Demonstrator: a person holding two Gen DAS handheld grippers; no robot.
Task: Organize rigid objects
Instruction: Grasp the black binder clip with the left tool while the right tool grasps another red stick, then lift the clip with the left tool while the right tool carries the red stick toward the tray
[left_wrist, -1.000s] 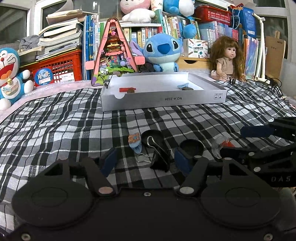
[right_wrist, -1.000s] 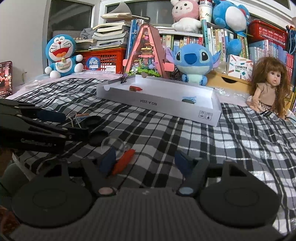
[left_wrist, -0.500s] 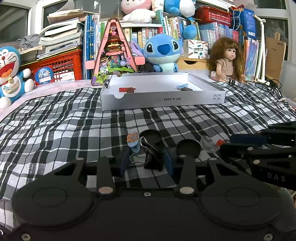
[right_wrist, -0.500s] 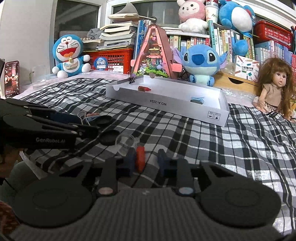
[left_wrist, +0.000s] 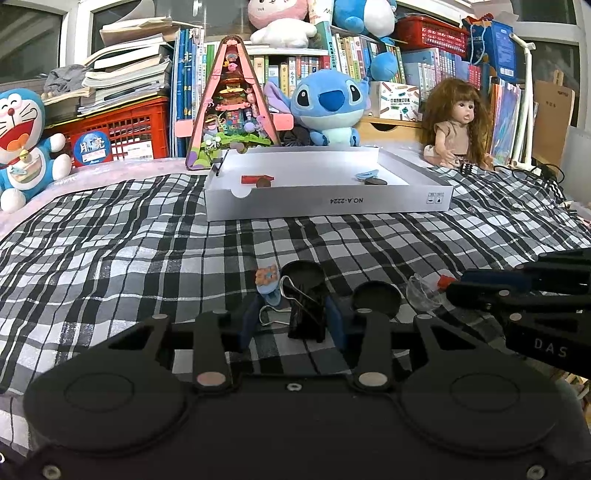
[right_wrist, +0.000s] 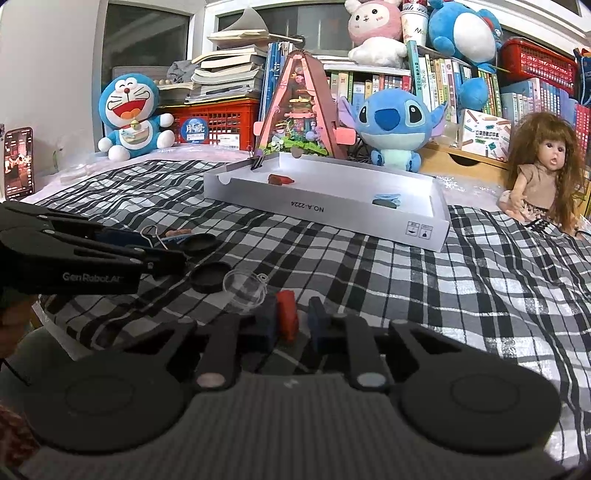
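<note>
My left gripper (left_wrist: 293, 321) is shut on a black binder clip (left_wrist: 306, 314) on the plaid cloth, its wire handles pointing up and left. A small blue clip with an orange top (left_wrist: 267, 282) lies just beyond. My right gripper (right_wrist: 291, 323) is shut on a small red piece (right_wrist: 287, 317), low over the cloth. A clear plastic half-dome (right_wrist: 244, 290) lies left of it, with two black round lids (right_wrist: 208, 277) beyond. The white tray box (left_wrist: 325, 205) at the far middle holds a red piece (left_wrist: 255, 180) and a blue-and-dark item (left_wrist: 371, 177).
Plush toys, a doll (left_wrist: 458, 122), a pink triangular model (left_wrist: 231, 107), books and red crates line the back behind the tray. The left gripper body (right_wrist: 74, 258) shows at the left of the right wrist view. A phone (right_wrist: 17, 162) stands far left.
Both grippers went from open to shut: the left closed on the binder clip, the right on the red piece. Both have lifted slightly.
</note>
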